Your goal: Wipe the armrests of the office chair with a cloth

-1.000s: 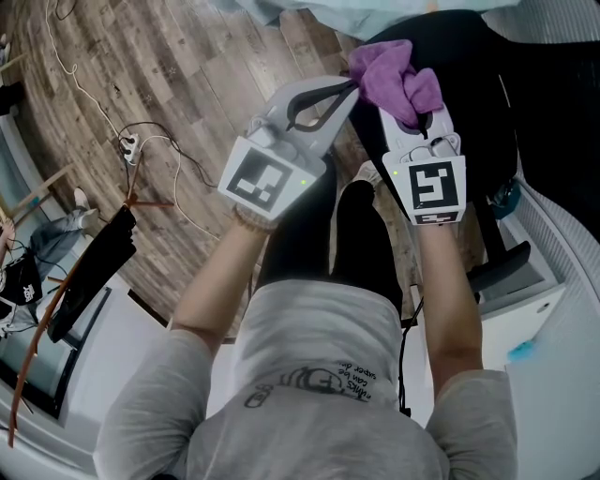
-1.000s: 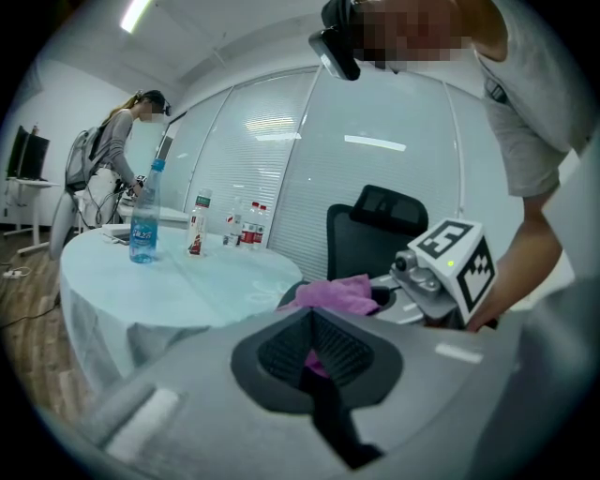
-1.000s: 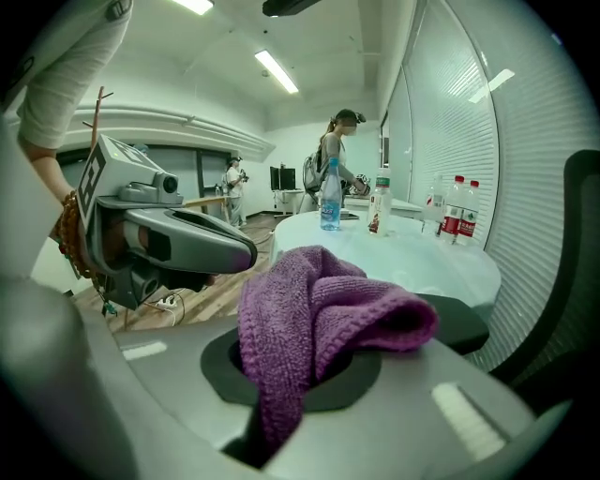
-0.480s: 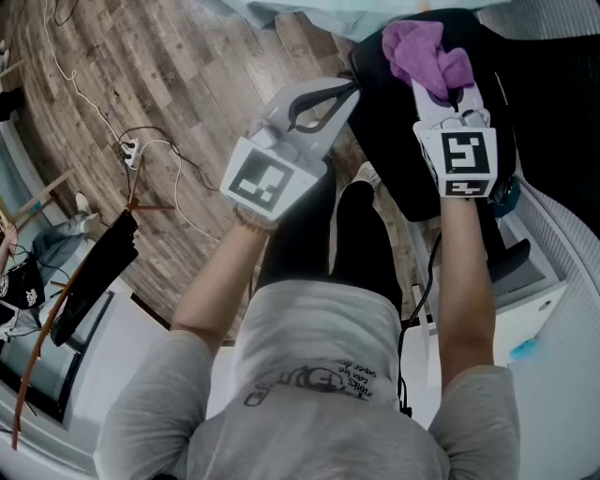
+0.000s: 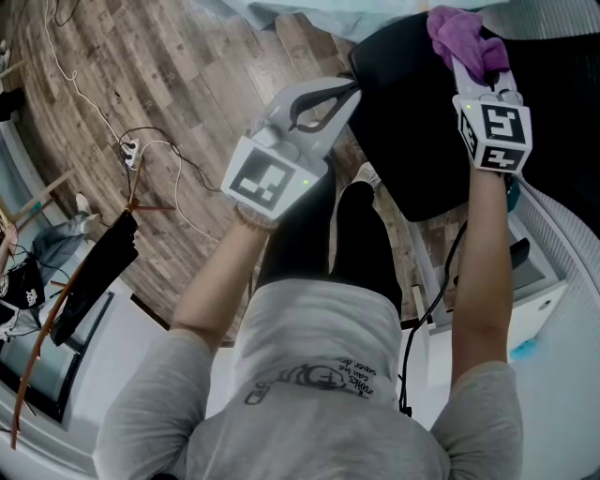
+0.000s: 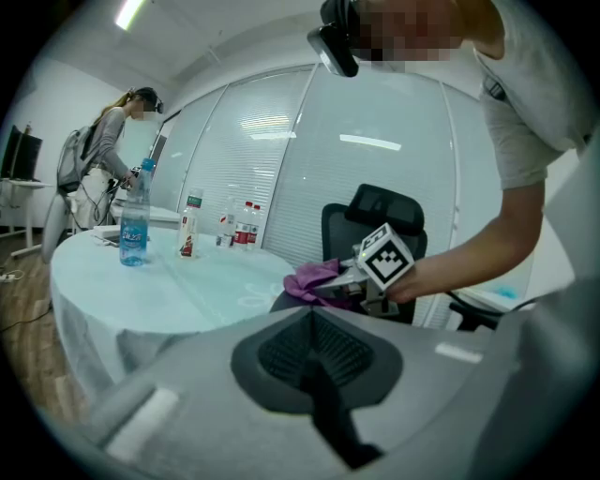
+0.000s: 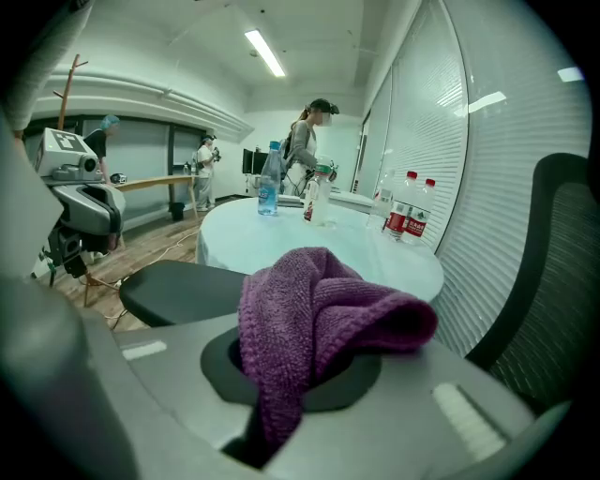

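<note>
- Pinching the purple cloth [image 5: 461, 34], the right gripper [image 5: 466, 64] holds it over the black office chair seat [image 5: 408, 122], near its far edge.
- The left gripper [image 5: 349, 89] has its jaws pressed together, empty, beside the seat.

Open floor [image 5: 141, 84] lies left of the chair seat [image 5: 412, 141]; table [image 5: 319, 7] blocks ahead.

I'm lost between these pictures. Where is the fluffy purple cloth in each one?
Head view: fluffy purple cloth at top right, gripped in the right tongs.
Left gripper view: cloth at centre, held out by those tongs.
Right gripper view: cloth large in the centre foreground, between the tongs.
Shared landmark: the black office chair.
</note>
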Demonstrator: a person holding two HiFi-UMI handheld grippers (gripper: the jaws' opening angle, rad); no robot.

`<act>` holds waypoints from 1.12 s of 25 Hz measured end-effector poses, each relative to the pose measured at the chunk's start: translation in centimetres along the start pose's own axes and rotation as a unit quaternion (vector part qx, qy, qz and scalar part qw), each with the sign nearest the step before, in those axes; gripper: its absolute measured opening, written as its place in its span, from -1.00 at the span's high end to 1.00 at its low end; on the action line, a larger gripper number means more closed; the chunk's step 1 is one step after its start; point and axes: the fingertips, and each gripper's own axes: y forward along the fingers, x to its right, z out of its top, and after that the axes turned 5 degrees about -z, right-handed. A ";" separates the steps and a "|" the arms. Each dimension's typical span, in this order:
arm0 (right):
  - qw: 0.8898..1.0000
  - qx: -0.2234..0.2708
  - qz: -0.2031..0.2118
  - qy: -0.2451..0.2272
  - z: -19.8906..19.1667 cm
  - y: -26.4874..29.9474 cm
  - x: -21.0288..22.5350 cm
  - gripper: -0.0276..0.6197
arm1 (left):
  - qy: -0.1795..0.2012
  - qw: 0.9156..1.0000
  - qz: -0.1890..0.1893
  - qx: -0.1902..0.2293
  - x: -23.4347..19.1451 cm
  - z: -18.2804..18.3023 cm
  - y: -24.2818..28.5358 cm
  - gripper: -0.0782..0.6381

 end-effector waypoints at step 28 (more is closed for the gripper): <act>0.998 0.035 0.044 -0.028 2.7 -1.5 -11.7 0.82 | -0.004 1.000 0.003 -0.001 0.3 -0.9 -1.1 0.78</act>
